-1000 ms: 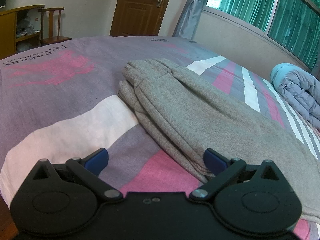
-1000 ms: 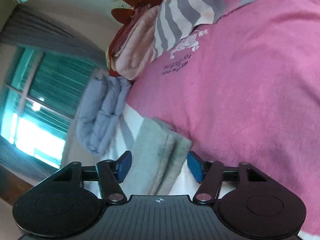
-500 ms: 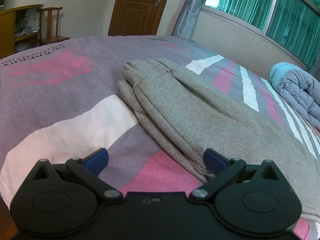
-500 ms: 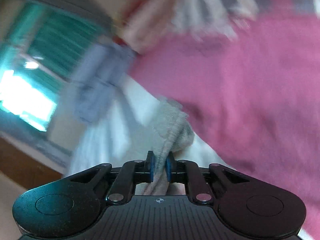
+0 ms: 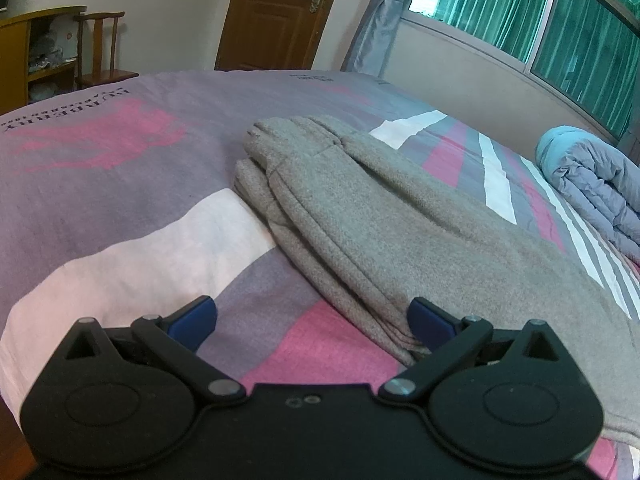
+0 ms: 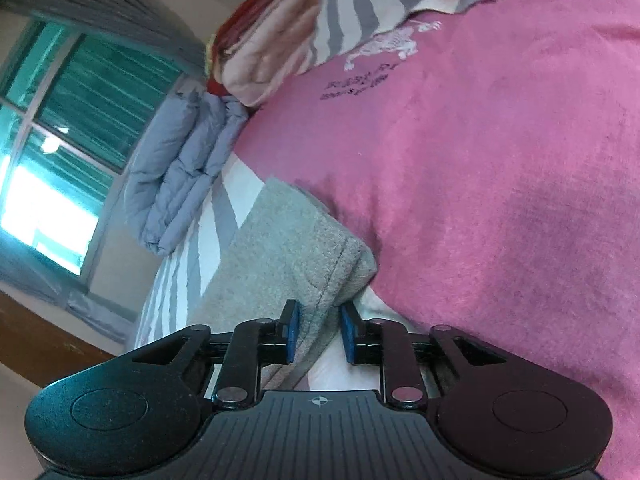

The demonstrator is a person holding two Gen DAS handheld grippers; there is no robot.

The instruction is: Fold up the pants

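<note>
Left cam: low over bed (image 5: 100, 184), looking past left tongs (image 5: 312, 318) toward the door (image 5: 276, 12). Right cam: rolled, close behind right tongs (image 6: 318, 328). Both see the pants (image 5: 380, 216), folded duvet (image 6: 180, 168).

On the bed sheet (image 5: 120, 184) under my left hand I read "BURBERRY" in dark capitals, upside down, beside a pink print; a smaller line under it is too fine to read. Further off, more small print is illegible. From my right hand, the pink sheet (image 6: 500, 168) shows a horse-and-rider emblem over blurred lettering.
</note>
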